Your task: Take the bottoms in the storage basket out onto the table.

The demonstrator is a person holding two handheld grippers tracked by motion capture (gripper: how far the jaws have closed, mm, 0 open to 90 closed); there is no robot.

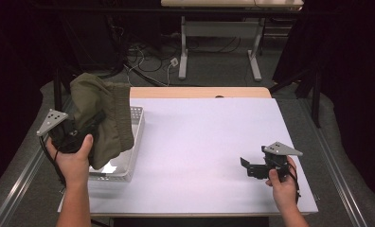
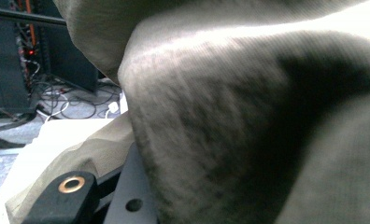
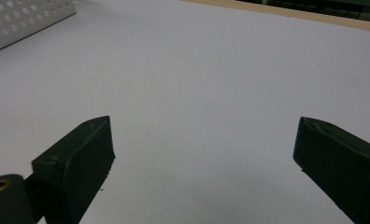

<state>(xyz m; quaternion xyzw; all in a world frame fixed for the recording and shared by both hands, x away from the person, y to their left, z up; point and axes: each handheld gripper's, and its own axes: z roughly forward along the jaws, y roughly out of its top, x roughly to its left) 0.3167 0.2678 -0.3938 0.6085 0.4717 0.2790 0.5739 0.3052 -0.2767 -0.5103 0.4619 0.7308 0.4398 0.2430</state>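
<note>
Lifting an olive cloth out of a white basket

Hanging from the left hand-held gripper, an olive-green cloth is bunched and raised above a white perforated basket at the left edge of the worktop. Its lower folds reach down to the basket, and whether they touch the rim cannot be told. In the left gripper view the cloth lies draped over the jaws, so they look closed on it, though the pinch itself is hidden.

The right hand-held gripper sits low over the bare worktop near the right front corner, well apart from the cloth. Its jaws are spread wide and hold nothing.

Judging by this, the pick-up is done, while carrying the cloth over and laying it out remains. The white sheet ahead is free of things. The basket wall just beside the hanging folds could snag them. Beyond the worktop are floor cables and another table's legs.
</note>
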